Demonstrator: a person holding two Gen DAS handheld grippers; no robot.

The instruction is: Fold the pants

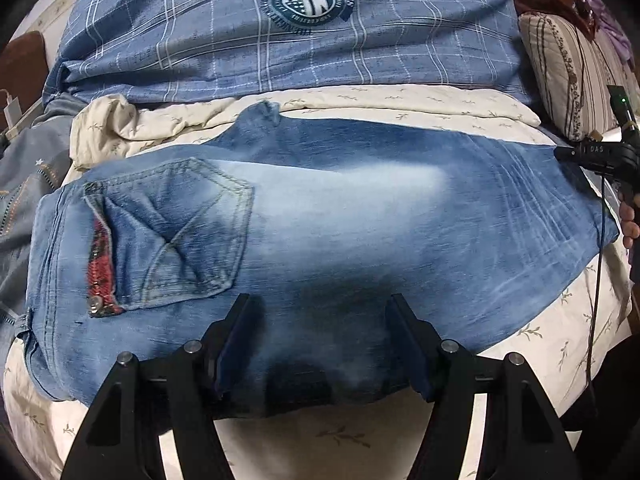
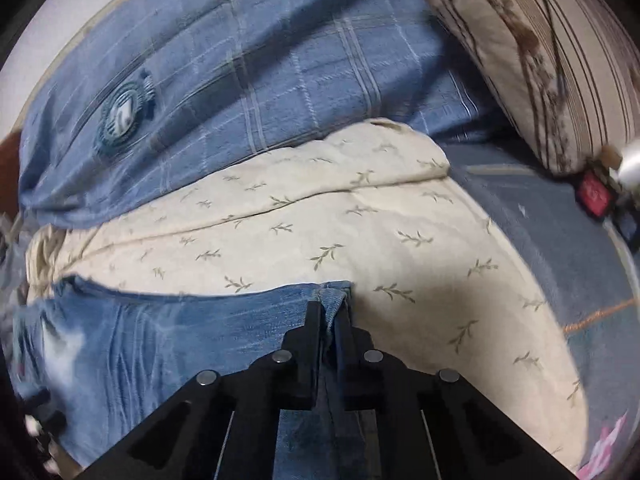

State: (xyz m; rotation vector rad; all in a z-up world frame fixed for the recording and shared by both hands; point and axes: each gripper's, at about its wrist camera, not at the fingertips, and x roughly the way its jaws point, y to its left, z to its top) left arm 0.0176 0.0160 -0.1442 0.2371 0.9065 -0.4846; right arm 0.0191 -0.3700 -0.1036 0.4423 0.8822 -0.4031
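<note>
You're working over a bed covered by a cream sheet (image 1: 540,332) printed with small leaf sprigs. The jeans (image 1: 320,216) lie flat across it, back pocket (image 1: 172,232) up at your left, the cloth spreading right toward the sheet's edge. Behind them the sheet is bunched into a rumpled fold (image 1: 116,120). Past that fold a blue plaid quilt (image 1: 280,52) with a round badge (image 1: 308,0) lies heaped along the far side. A striped pillow (image 1: 572,68) sits at the far right, touching the quilt. In the right view, a blue blanket (image 2: 560,240) lies beside the sheet under the pillow (image 2: 540,40).
</note>
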